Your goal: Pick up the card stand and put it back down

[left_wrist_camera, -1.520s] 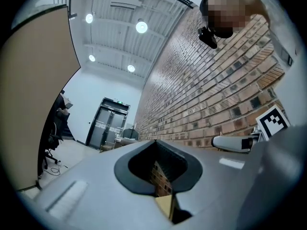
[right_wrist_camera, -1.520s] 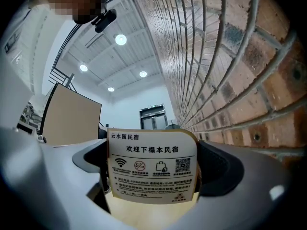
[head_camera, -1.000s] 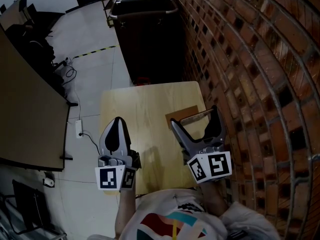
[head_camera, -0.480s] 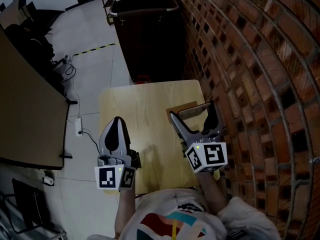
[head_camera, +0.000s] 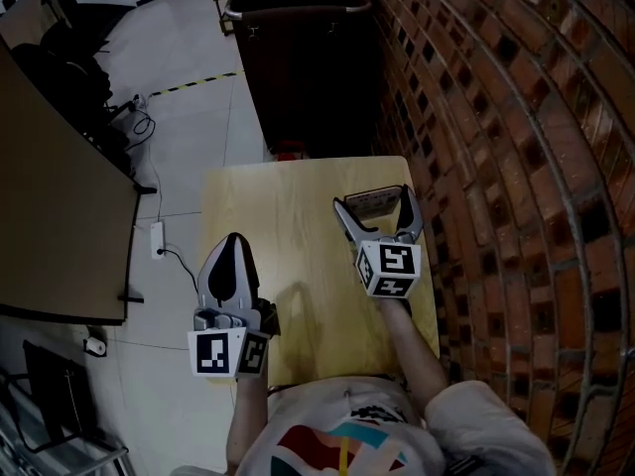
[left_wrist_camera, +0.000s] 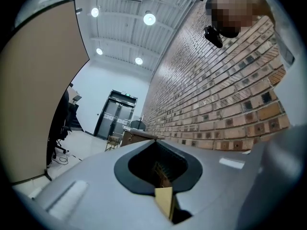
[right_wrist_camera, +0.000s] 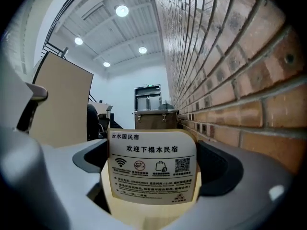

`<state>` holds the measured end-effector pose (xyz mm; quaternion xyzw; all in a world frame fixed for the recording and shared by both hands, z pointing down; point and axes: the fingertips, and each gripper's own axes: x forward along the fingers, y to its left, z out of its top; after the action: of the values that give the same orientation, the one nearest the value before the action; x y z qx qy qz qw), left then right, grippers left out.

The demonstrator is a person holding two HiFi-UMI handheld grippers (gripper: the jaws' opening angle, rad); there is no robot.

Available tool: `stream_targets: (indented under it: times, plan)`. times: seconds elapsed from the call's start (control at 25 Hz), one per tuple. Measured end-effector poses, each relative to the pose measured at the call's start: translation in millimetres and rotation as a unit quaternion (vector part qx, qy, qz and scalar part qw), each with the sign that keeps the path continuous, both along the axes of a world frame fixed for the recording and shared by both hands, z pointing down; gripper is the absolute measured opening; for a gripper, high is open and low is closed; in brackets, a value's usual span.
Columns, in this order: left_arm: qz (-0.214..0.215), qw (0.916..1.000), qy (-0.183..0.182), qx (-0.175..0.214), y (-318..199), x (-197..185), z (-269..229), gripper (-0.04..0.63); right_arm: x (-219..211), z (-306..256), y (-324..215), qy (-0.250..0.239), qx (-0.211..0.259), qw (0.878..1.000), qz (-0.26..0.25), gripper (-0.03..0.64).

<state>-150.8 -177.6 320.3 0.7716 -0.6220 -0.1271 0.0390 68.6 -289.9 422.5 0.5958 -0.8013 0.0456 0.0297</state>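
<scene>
The card stand [head_camera: 374, 204], a wooden base with a white printed card, is between the jaws of my right gripper [head_camera: 373, 200] at the far right of the small wooden table [head_camera: 278, 226]. In the right gripper view the card stand [right_wrist_camera: 152, 169] stands upright and fills the gap, with its side edges against both pads. The right gripper [right_wrist_camera: 152, 176] is shut on it. My left gripper [head_camera: 234, 241] hangs over the table's near left edge with its jaws together and nothing in them. Only its grey jaws [left_wrist_camera: 163, 186] show in the left gripper view.
A brick wall [head_camera: 496, 117] runs close along the table's right side. A dark metal cart [head_camera: 298, 58] stands just beyond the far edge. On the left is a dark partition [head_camera: 50, 216], with a power strip [head_camera: 157, 241] and cables on the floor.
My right gripper has moved away from me toward the table's far right, and the card stand has gone with it. The left gripper has stayed put.
</scene>
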Motion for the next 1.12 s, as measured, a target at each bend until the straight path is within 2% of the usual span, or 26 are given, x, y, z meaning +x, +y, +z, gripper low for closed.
stream_targets:
  times: [0.24,0.4,0.52,0.84,1.12]
  plan:
    - [-0.010,0.9998,-0.001,-0.019,-11.3,-8.5,15.0,0.006,5.4,66.2,-44.8,0.009,-0.061,0.997,0.041,0.568]
    - [-0.011,0.9994,-0.001,-0.032,-19.1,-11.9,24.2,0.006,4.5,103.0,-74.5,0.001,-0.105,0.993,0.056,0.568]
    - [-0.011,0.9993,0.000,-0.036,-23.8,-12.4,28.0,0.006,4.8,122.1,-91.9,0.016,-0.127,0.990,0.059,0.568]
    - [-0.014,0.9986,0.002,-0.051,-29.5,-16.4,38.8,0.006,1.3,147.5,-106.9,0.022,-0.157,0.985,0.065,0.569]
    - [-0.017,0.9986,0.006,-0.051,-29.4,-20.1,39.5,0.006,-0.2,151.9,-108.6,0.026,-0.163,0.984,0.064,0.569]
